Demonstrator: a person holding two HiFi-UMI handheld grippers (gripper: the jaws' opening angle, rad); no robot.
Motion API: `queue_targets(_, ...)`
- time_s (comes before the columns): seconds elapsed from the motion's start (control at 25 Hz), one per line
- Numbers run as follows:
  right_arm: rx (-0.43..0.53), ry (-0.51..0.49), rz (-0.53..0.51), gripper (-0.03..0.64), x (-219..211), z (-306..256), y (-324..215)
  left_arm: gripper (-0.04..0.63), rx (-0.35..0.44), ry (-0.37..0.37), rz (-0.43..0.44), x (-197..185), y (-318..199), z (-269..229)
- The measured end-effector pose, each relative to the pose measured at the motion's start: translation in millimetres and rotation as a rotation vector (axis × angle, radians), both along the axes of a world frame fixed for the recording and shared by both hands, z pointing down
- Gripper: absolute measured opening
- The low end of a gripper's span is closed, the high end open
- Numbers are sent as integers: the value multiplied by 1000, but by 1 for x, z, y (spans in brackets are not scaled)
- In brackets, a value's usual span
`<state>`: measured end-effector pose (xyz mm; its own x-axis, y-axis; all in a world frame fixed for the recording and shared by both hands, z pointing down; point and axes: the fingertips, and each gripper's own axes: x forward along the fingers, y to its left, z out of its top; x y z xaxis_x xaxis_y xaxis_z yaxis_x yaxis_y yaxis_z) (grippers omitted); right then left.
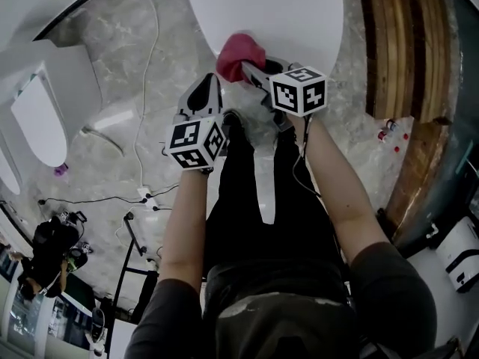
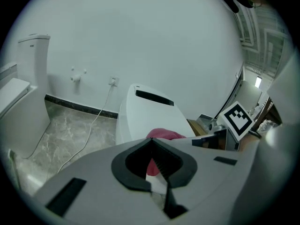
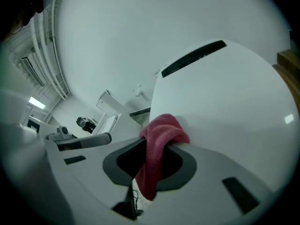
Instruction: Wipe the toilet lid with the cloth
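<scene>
A white closed toilet lid (image 1: 266,10) fills the top of the head view. My right gripper (image 1: 247,69) is shut on a pink cloth (image 1: 238,54), which bunches at the lid's near edge. In the right gripper view the cloth (image 3: 157,146) hangs through the jaws and rests against the lid (image 3: 225,102). My left gripper (image 1: 207,88) hovers just left of the lid's near edge, shut, with nothing in it. In the left gripper view its jaws meet in front of the lid (image 2: 150,114) and the cloth (image 2: 164,135).
A second white toilet (image 1: 45,103) stands at the left on the marble floor (image 1: 131,58). A white cable (image 1: 146,88) runs along the floor. A wooden panel (image 1: 408,43) lies right of the lid. The person's black trousers (image 1: 262,200) are below the grippers.
</scene>
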<state>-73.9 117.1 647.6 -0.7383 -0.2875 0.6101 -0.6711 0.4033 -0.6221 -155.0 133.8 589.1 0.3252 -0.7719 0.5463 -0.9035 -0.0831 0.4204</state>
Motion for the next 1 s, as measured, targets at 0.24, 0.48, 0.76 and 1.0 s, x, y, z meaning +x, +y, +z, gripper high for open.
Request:
queue_targets(0.24,1,42,64,55,71,2,-6,8,-13,6,16,41,11,0)
queue_targets(0.48,5,70,145,55,169,1,-14,8,-10,13,51,116,13,-2)
queue_targets(0.76,-4,86,217,55,265,6,-11,8,-11,29,57,194,23,-8)
queue_targets(1.0,-17,45,231,55,268,8,-3,8,-31,21,69,205,32,1)
